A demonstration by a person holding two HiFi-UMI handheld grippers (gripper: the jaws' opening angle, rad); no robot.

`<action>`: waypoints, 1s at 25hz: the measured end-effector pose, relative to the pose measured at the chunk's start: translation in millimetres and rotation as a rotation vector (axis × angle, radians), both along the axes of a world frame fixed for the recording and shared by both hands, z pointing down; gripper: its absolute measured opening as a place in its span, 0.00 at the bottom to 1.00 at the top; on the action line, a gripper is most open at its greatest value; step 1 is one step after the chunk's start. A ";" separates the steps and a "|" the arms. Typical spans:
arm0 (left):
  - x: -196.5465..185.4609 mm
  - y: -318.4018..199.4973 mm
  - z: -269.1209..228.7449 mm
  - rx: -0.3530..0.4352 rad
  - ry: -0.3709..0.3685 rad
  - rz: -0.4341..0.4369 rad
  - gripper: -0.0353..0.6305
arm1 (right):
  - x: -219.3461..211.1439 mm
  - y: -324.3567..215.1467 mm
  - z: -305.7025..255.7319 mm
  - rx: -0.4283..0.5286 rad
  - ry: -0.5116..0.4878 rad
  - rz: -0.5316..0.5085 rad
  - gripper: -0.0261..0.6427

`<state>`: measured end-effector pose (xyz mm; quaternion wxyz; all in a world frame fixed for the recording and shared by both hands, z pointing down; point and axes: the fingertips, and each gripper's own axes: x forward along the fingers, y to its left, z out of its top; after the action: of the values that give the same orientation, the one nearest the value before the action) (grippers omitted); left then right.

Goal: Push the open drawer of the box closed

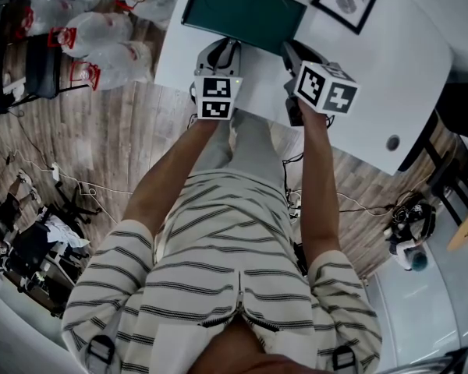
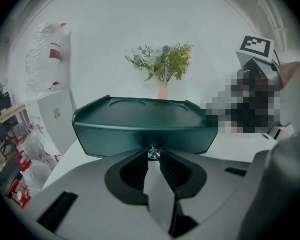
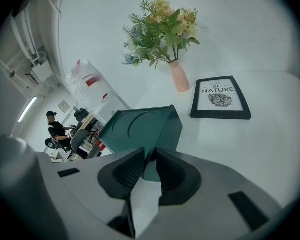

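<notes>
The dark green plastic box (image 1: 242,10) sat near the white table's (image 1: 405,53) front edge. Left gripper (image 2: 153,160) jaws were closed, tips at the drawer's tiny clear knob (image 2: 153,153). Right gripper (image 3: 150,156) was closed too, empty. I'd push straight and slow so the box doesn't skid.

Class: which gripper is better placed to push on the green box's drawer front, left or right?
Left. The left gripper faces the green box squarely, shut jaws at its front knob. The right gripper, also shut, points at a box corner from the side.
</notes>
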<state>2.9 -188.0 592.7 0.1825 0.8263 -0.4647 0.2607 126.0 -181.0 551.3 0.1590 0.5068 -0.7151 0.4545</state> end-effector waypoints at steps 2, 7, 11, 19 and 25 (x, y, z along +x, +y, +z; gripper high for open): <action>-1.1 -0.1 0.5 0.003 -0.008 -0.001 0.16 | -0.7 -0.7 0.1 0.002 0.003 0.003 0.17; -2.8 3.6 -2.4 0.010 -0.023 -0.001 0.18 | -0.5 1.1 1.1 -0.001 0.021 -0.006 0.18; -5.7 5.4 -8.9 0.017 -0.016 -0.003 0.19 | -1.1 2.7 -5.1 0.025 0.053 -0.020 0.17; -12.1 13.5 -51.9 0.068 0.027 -0.008 0.16 | -12.4 21.1 -40.6 0.154 0.079 -0.031 0.12; -13.2 24.4 -103.6 0.139 0.056 0.021 0.09 | -23.1 36.6 -89.4 0.307 0.136 -0.060 0.06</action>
<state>-10.4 -163.6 489.1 0.1347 0.8489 -0.4676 0.2064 103.0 -144.4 461.8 0.1412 0.5334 -0.7784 0.2995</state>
